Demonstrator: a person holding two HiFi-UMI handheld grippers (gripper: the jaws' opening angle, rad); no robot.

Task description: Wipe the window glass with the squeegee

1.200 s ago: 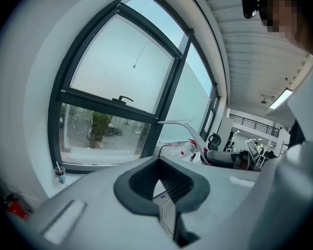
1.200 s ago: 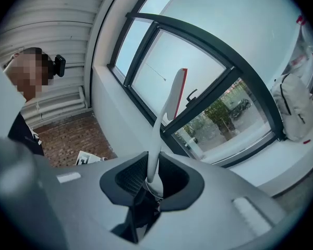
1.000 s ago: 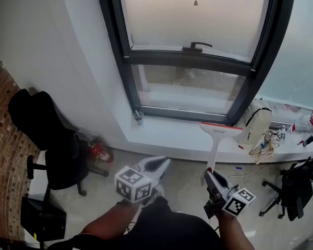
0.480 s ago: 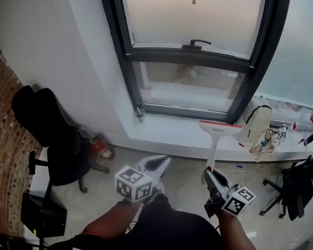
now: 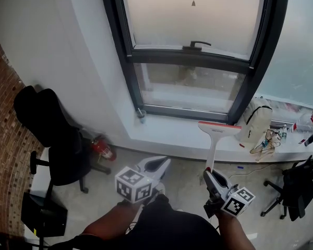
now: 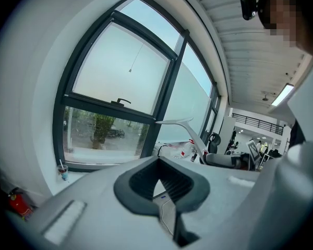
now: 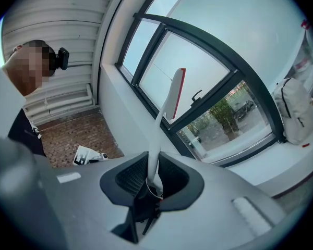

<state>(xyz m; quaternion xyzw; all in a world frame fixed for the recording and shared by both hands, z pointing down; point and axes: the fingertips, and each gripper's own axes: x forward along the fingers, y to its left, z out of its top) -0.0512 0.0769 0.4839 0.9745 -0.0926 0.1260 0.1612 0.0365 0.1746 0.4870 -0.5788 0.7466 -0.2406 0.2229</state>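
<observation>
The window glass (image 5: 193, 14) sits in a dark frame with a black handle (image 5: 196, 46) on the crossbar. A white squeegee (image 5: 218, 129) with a red-edged blade stands upright in front of the sill, below the glass and apart from it. My right gripper (image 5: 209, 175) is shut on the lower end of its handle. In the right gripper view the squeegee (image 7: 169, 100) rises from between the jaws of that gripper (image 7: 152, 178). My left gripper (image 5: 159, 164) hovers to the left, shut and holding nothing. In the left gripper view, the left gripper (image 6: 161, 184) points at the window and the squeegee (image 6: 180, 123) shows at right.
A black office chair (image 5: 57, 139) and a red fire extinguisher (image 5: 100, 149) stand at the left by a brick wall. On the sill are a cup with a straw (image 5: 141, 113), a white backpack (image 5: 255, 124) and small clutter (image 5: 297, 126). Another chair (image 5: 295, 186) is at right.
The head view has drifted slightly, so the window sits a little lower and to the right. Both grippers and the squeegee hold nearly the same pose.
</observation>
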